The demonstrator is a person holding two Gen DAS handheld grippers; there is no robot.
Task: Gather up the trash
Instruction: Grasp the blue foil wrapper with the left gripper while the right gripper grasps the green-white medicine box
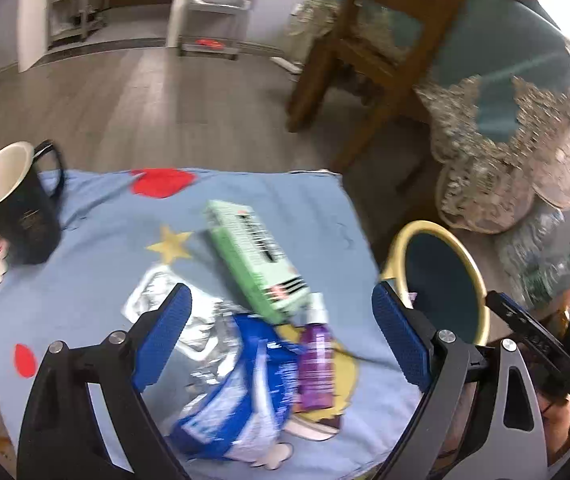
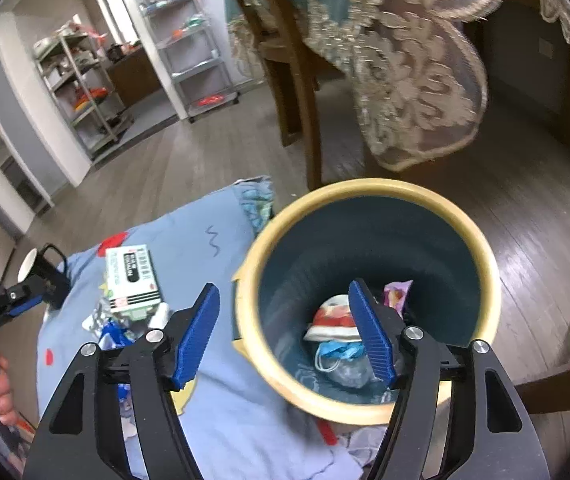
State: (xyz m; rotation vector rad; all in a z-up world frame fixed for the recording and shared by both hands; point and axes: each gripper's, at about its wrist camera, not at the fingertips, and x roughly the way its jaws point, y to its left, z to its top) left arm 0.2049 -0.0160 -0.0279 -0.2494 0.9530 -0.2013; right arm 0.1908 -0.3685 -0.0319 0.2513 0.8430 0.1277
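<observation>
My left gripper (image 1: 281, 320) is open and empty above a blue and white wrapper (image 1: 241, 384) with silver foil (image 1: 189, 320) beside it. A purple spray bottle (image 1: 316, 364) and a green box (image 1: 257, 260) lie close by on the blue cartoon cloth (image 1: 97, 248). My right gripper (image 2: 285, 328) is open and empty over the rim of a yellow-rimmed blue bin (image 2: 369, 292), which holds a red and white wrapper (image 2: 333, 322), a face mask (image 2: 339, 354) and a purple packet (image 2: 396, 294). The bin also shows in the left wrist view (image 1: 441, 280).
A black mug (image 1: 17, 204) stands at the cloth's far left; it also shows in the right wrist view (image 2: 43, 276). A wooden chair (image 1: 377, 52) and a table with a lace cloth (image 1: 501, 152) stand beyond. Metal shelves (image 2: 81, 92) line the far wall.
</observation>
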